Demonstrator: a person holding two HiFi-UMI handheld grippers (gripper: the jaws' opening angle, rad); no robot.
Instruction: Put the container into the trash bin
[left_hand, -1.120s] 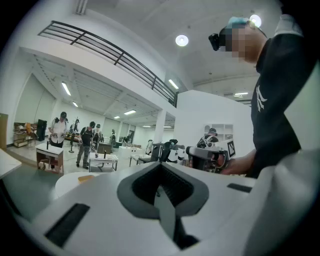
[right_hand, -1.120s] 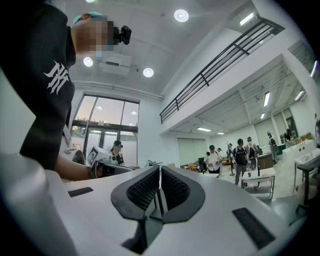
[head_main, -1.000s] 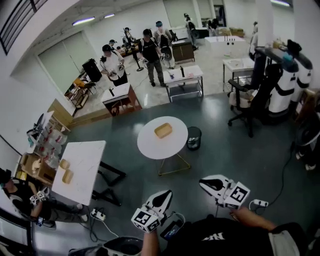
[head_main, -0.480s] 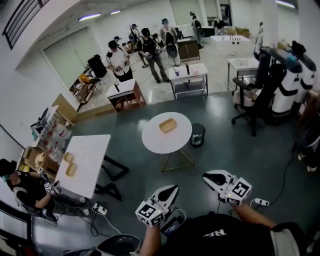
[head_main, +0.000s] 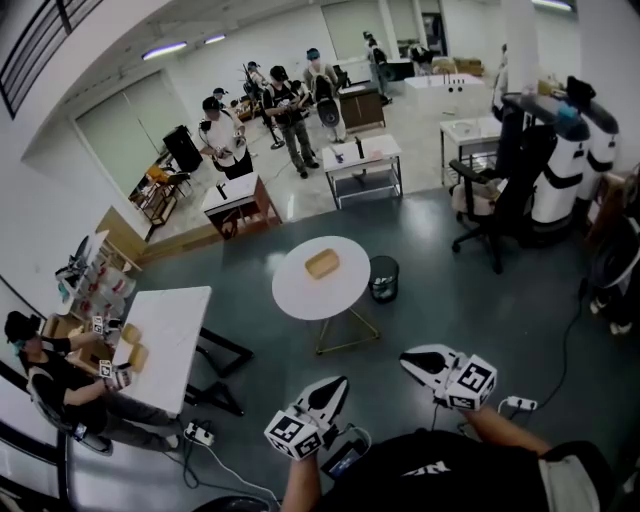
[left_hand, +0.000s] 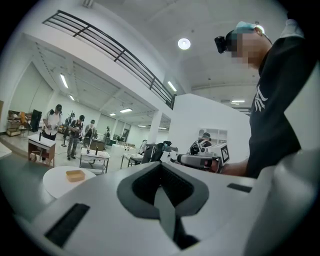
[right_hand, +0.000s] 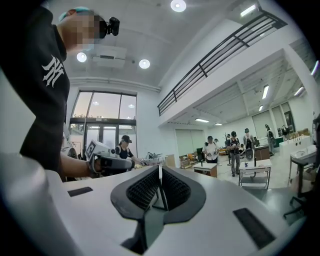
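A tan container lies on a round white table in the middle of the room. A black mesh trash bin stands on the floor just right of that table. Both grippers are held close to my body, well short of the table. My left gripper and right gripper are both shut and hold nothing. The left gripper view shows its jaws together, with the container far off at the left. The right gripper view also shows its jaws together; the container and bin are out of its view.
A white rectangular table stands at the left with a seated person beside it. An office chair and a white robot are at the right. Several people stand at far tables. A power strip and cables lie on the floor.
Both grippers stay where they were, still shut. The head view swayed slightly. The seated person at the left table has shifted.
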